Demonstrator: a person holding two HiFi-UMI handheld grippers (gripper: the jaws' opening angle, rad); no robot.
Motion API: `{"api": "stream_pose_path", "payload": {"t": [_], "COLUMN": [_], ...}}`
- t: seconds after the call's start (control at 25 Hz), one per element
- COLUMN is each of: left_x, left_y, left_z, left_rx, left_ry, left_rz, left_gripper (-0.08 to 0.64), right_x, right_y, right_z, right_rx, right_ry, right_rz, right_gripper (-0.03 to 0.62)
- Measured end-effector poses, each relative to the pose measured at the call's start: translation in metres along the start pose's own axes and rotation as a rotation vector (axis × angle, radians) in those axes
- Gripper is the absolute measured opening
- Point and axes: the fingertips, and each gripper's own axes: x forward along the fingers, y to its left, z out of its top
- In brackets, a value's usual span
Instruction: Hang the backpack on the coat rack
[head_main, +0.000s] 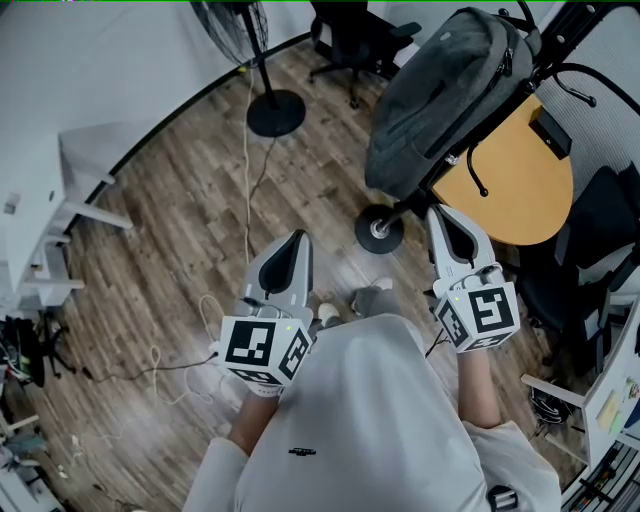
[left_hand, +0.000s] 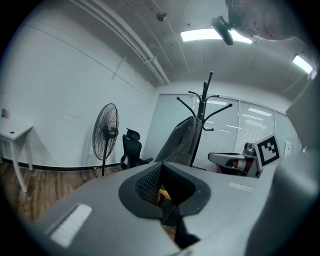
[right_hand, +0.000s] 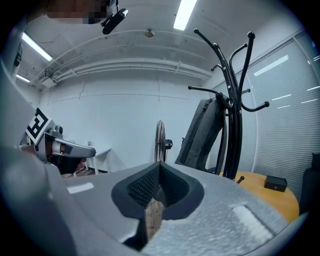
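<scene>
A dark grey backpack (head_main: 445, 95) hangs from the black coat rack (head_main: 520, 80), whose round base (head_main: 379, 229) stands on the wood floor. The backpack (left_hand: 181, 142) on the coat rack (left_hand: 202, 117) shows ahead in the left gripper view, and the backpack (right_hand: 204, 132) on the coat rack (right_hand: 235, 115) at the right of the right gripper view. My left gripper (head_main: 296, 240) and right gripper (head_main: 441, 215) are held level in front of me, short of the rack. Both are shut with nothing between the jaws.
A standing fan (head_main: 262, 70) and a black office chair (head_main: 350, 40) stand at the back. A round wooden table (head_main: 520, 185) sits right behind the rack. A white desk (head_main: 40, 215) is at the left, with cables (head_main: 160, 365) on the floor.
</scene>
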Motion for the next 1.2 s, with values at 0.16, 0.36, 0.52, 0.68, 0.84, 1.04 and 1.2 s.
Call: {"api": "stream_pose_path", "payload": {"t": [0.16,0.36,0.52,0.68,0.84,1.04,1.2], "left_x": [-0.001,-0.004,-0.003,-0.002,-0.003,-0.004,-0.003], "left_y": [0.0,0.0,-0.002,-0.004,-0.006,-0.009,-0.011], "left_z": [0.0,-0.002,-0.003,-0.002,-0.001,-0.001,-0.001], "left_rx": [-0.001,-0.006,-0.008,-0.005,-0.004,-0.004,-0.002], "left_ry": [-0.002,-0.001,-0.002,-0.006,-0.007,-0.006,-0.007], "left_rz": [0.006,0.01,0.002,-0.006,-0.012,-0.02,-0.027], "left_gripper": [0.018,0.018,0.018,0.018,0.018,0.018,0.018], "right_x": [0.001,-0.003,-0.005,-0.008,-0.011,-0.015,-0.017], "right_y": [0.001,0.002,0.0,-0.003,-0.004,-0.004,-0.005], "right_z": [-0.001,-0.003,-0.003,-0.003,-0.003,-0.003,-0.003], "right_rx": [-0.005,0.001,0.0,0.003,0.008,0.011,0.01], "right_ry": [0.005,0.01,0.012,0.009,0.011,0.01,0.007], "right_rz": [0.007,0.009,-0.006,-0.018,-0.027,-0.037,-0.041], "right_gripper": [0.002,0.002,0.002,0.002,0.002,0.002,0.002]}}
